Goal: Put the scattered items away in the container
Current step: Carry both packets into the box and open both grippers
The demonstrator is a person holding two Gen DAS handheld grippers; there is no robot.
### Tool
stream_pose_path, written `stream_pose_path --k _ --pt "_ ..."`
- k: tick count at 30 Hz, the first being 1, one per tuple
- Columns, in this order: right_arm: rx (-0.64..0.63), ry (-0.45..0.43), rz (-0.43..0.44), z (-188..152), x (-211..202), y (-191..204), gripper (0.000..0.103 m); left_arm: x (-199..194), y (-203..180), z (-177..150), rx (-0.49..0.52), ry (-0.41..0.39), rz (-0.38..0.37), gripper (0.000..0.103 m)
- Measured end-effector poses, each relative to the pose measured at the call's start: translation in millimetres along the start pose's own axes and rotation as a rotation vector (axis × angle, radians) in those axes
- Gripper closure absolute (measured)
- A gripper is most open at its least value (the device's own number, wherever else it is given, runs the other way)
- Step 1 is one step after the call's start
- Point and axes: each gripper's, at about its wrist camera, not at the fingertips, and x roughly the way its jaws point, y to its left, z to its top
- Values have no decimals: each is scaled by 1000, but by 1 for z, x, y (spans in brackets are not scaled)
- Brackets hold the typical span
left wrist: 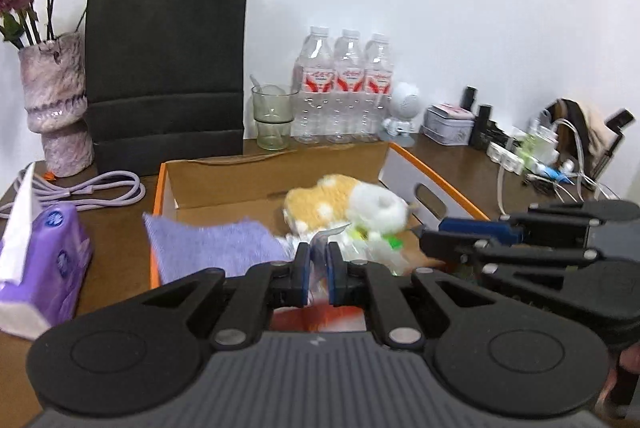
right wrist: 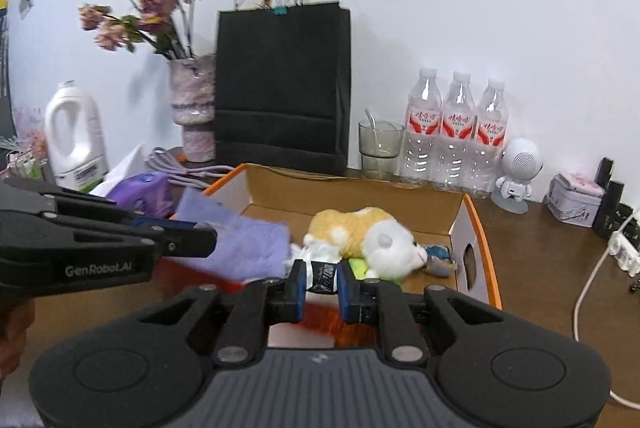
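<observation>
A cardboard box [left wrist: 436, 172] with an orange rim stands on the brown table. Inside lies a yellow and white plush toy [left wrist: 348, 204], with small packets beside it. A purple cloth [left wrist: 216, 248] hangs over the box's near left edge. My left gripper [left wrist: 318, 260] is shut on crumpled clear plastic [left wrist: 318, 248], with a blurred red packet below it. My right gripper [right wrist: 321, 266] is shut on a dark wrapper [right wrist: 322, 282] with white lettering, red showing underneath. Both hover at the box's near side. The right gripper [left wrist: 424, 238] shows in the left view, the left gripper [right wrist: 208, 236] in the right view.
A purple tissue pack [left wrist: 44, 260] and lilac cable [left wrist: 100, 188] lie left of the box. Behind it stand a vase [left wrist: 56, 100], black paper bag [left wrist: 168, 68], glass [left wrist: 272, 116], three water bottles [left wrist: 348, 84] and a white figurine [left wrist: 404, 112]. A power strip with cables [left wrist: 532, 156] sits right.
</observation>
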Motion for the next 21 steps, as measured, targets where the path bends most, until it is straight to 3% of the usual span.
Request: stream_pose_path --k 9,11,12,14,15,17,19,21 --pt "30 59 -30 13 61 -18 87 59 18 9 -60 82 53 92" --pt "24 71 -30 14 68 -21 70 64 22 8 -70 89 68 91" --pt "21 74 -31 14 70 -22 62 66 23 9 -75 91 73 84" --pt "9 72 -30 13 70 -22 34 65 27 9 -85 86 76 59" --pt "6 65 -28 13 68 -22 28 63 28 10 -87 78 81 44" --pt "5 45 -33 14 62 -22 14 56 28 10 -80 54 100 29" --pt "11 26 -39 15 53 -24 4 47 29 10 -85 33 124 2" --pt "28 13 -38 15 44 -27 0 33 30 9 -97 -2 132 0"
